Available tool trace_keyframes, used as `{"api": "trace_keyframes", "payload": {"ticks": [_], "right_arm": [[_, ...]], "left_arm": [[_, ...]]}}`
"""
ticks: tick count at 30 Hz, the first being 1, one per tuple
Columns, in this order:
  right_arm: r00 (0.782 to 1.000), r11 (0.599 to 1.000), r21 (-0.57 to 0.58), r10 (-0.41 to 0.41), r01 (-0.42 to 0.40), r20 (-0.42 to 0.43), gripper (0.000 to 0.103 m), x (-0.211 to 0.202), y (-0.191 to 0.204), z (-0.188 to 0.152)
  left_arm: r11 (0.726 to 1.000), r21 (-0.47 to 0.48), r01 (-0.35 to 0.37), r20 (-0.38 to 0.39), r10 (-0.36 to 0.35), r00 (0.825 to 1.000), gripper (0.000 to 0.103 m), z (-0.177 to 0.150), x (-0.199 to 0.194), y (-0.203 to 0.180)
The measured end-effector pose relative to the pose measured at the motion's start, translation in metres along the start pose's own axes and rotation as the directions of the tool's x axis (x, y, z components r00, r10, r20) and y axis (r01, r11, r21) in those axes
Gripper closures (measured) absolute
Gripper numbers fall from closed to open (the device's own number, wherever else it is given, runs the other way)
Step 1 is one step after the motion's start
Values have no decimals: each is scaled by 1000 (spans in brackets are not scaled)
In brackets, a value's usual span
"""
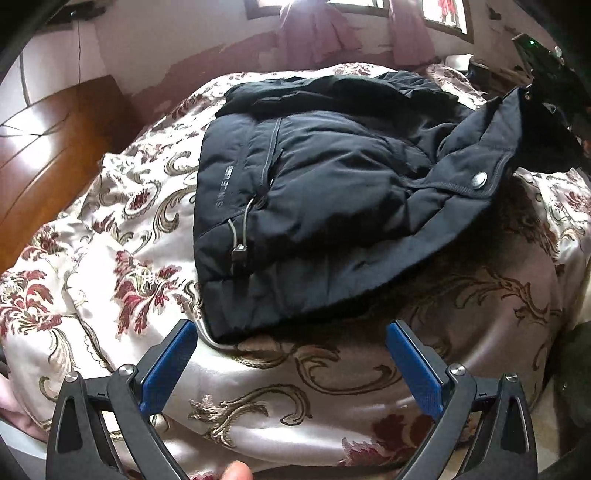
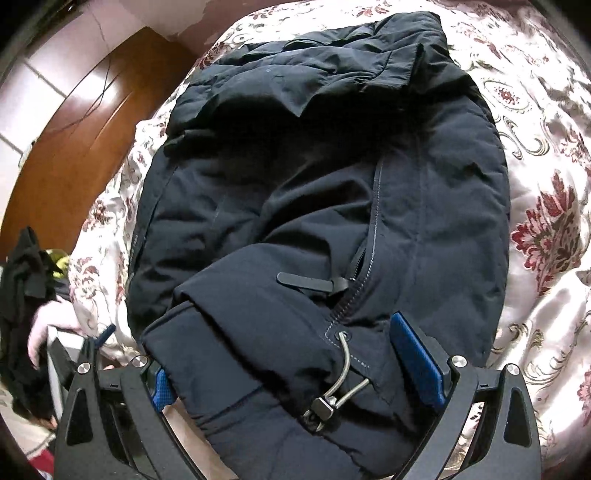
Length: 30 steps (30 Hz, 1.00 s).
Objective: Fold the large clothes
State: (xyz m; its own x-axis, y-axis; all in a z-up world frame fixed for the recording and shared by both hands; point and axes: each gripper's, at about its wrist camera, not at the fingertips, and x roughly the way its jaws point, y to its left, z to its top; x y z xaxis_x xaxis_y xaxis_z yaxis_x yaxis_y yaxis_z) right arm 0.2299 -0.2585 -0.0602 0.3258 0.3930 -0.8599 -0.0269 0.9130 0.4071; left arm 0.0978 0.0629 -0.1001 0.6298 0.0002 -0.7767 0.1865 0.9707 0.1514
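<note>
1. Floral satin bedding (image 1: 325,384) covers the bed that carries everything, with a wooden headboard (image 1: 55,147) off to one side and pink curtains (image 1: 317,29) at the window behind.
2. On the left gripper (image 1: 291,354) the blue fingers (image 1: 173,362) stand wide apart over bare bedding, holding nothing.
3. Just beyond those fingers lies the near hem of a black padded jacket (image 1: 332,206), its grey drawcord (image 1: 240,236) hanging at the corner closest to the left finger.
4. On the right gripper (image 2: 284,354) the fingers (image 2: 417,354) are also spread, with a thick fold of the jacket (image 2: 332,192) lying between them; the cloth covers most of the left pad, and the pictures show no pinch.
5. A cord loop with its toggle (image 2: 325,402) lies between the right fingers.
6. From the left wrist view, one jacket flap with a metal snap (image 1: 480,181) rises off the bed toward the right gripper (image 1: 550,74).
</note>
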Motion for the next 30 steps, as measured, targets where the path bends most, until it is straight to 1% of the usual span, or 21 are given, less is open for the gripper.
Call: {"api": "trace_keyframes", "payload": {"ticks": [3, 6, 8, 9, 11, 12, 14, 15, 17, 18, 19, 20, 21, 23, 24, 27, 28, 30], "right_arm": [[999, 998, 49, 33, -33, 2, 6, 2, -5, 4], [999, 997, 66, 46, -45, -9, 6, 6, -6, 7], [999, 996, 75, 52, -51, -15, 6, 9, -5, 9], [998, 995, 82, 59, -58, -18, 6, 10, -6, 10], [997, 993, 95, 70, -68, -17, 6, 10, -9, 12], [997, 992, 100, 75, -73, -17, 6, 11, -10, 12], [997, 992, 101, 80, -79, -14, 6, 11, -12, 10], [997, 992, 98, 82, -80, -11, 6, 11, -13, 9], [997, 993, 88, 82, -81, -3, 6, 12, -15, 5], [997, 993, 85, 81, -81, 0, 6, 12, -16, 4], [997, 994, 81, 77, -78, 4, 6, 12, -16, 1], [997, 994, 75, 74, -74, 9, 6, 11, -17, 0], [997, 995, 67, 69, -70, 14, 6, 11, -16, -2], [998, 997, 55, 60, -61, 24, 6, 9, -16, -5], [998, 996, 60, 61, -63, 25, 6, 8, -17, -6], [996, 991, 99, 89, -92, 32, 6, 5, -27, -4], [994, 988, 112, 101, -104, 33, 6, 5, -30, -4], [991, 981, 145, 124, -129, 41, 6, 4, -38, -3]], "left_arm": [[1000, 18, 4, -6, -4, 1000, 0, 1, 5, -2], [997, 77, -18, 3, 18, 1000, 0, 4, 11, -12], [991, 122, -58, 12, 57, 998, 0, 6, 17, -20], [986, 138, -90, 20, 88, 996, 0, 8, 21, -23], [978, 144, -149, 36, 145, 989, 0, 11, 26, -25], [977, 140, -162, 47, 157, 986, 1, 12, 27, -25], [976, 127, -176, 62, 169, 984, 12, 15, 27, -23], [977, 120, -176, 64, 169, 983, 15, 16, 27, -22], [980, 102, -173, 70, 167, 984, 30, 18, 26, -17], [981, 91, -169, 73, 163, 984, 34, 20, 25, -13], [981, 84, -177, 80, 171, 982, 45, 22, 23, -11], [980, 81, -182, 90, 175, 981, 50, 24, 22, -9], [981, 79, -179, 100, 171, 980, 51, 27, 20, -7], [981, 81, -175, 125, 164, 979, 59, 34, 16, -7], [980, 89, -176, 136, 163, 977, 60, 40, 14, -6], [981, 102, -166, 142, 151, 978, 66, 58, 12, -5], [983, 101, -151, 142, 136, 980, 70, 65, 11, -3], [991, 88, -103, 146, 89, 985, 73, 83, 6, 4]]}}
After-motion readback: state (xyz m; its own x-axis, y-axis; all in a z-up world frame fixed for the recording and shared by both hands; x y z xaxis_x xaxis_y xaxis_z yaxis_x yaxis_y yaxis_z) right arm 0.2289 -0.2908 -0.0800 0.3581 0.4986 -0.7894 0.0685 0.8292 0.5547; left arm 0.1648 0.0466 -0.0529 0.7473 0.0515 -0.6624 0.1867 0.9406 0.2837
